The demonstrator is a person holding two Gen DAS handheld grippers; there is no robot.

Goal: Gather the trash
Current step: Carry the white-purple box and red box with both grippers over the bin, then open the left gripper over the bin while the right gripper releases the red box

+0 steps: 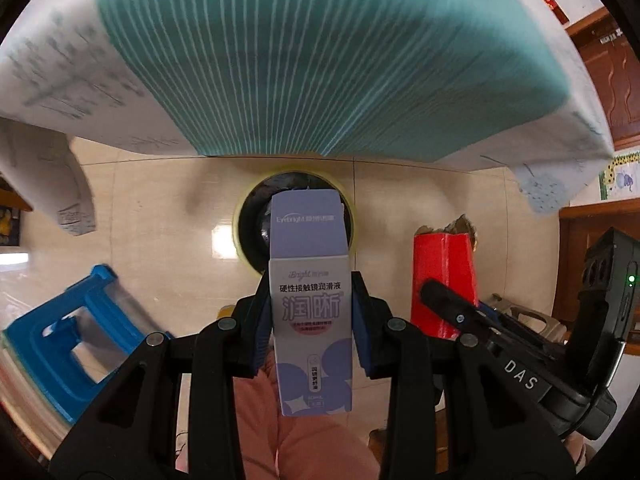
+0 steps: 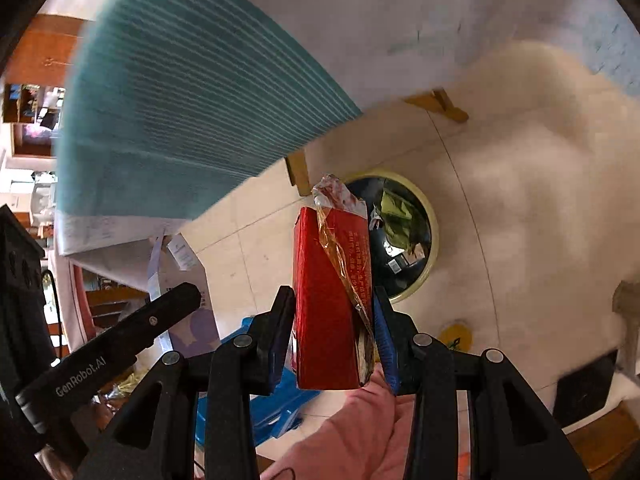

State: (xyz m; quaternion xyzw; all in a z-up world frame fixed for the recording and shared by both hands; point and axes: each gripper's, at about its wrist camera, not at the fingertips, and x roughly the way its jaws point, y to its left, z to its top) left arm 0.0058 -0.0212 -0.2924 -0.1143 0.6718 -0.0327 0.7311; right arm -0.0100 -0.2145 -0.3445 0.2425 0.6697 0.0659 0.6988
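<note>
My left gripper (image 1: 312, 286) is shut on a small lavender and white carton (image 1: 310, 320), held upright by its lower half. Straight beyond it on the floor stands a round bin (image 1: 241, 220) with a yellow rim and a black liner. My right gripper (image 2: 332, 300) is shut on a red box (image 2: 320, 300) with torn clear wrap hanging off it. The same bin (image 2: 434, 236), with scraps inside, lies just right of the red box. In the left wrist view the red box (image 1: 444, 272) hangs to the right of the carton.
A table with a teal striped mat (image 1: 320, 60) and white papers overhangs the far side of the bin. A blue plastic stool (image 1: 60, 340) lies on the tiled floor to the left. Pink clothing (image 1: 300, 440) shows below both grippers. Wooden furniture stands at the right.
</note>
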